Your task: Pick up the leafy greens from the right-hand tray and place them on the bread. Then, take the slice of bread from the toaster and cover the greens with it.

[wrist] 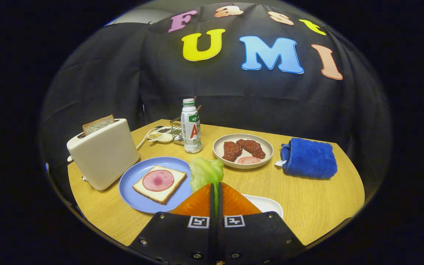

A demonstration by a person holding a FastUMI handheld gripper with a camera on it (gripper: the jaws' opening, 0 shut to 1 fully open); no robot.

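My gripper (pixel 215 186) is shut on a pale green leaf of greens (pixel 205 172), which sticks up and forward from between the fingertips. Just left of the fingers lies a blue plate (pixel 133 180) holding a slice of bread (pixel 160 184) topped with a round of pink ham (pixel 158 180). Further left stands a cream toaster (pixel 103 154) with a second bread slice (pixel 98 124) poking out of its slot. A white tray (pixel 267 203) peeks out from behind the right finger.
A white bowl (pixel 243 151) with dark meat pieces and a ham slice sits beyond the fingers. A milk bottle (pixel 191 127) stands behind the plate, with a condiment dish and wire rack (pixel 168 133) at the back. A blue towel (pixel 308 158) lies to the right.
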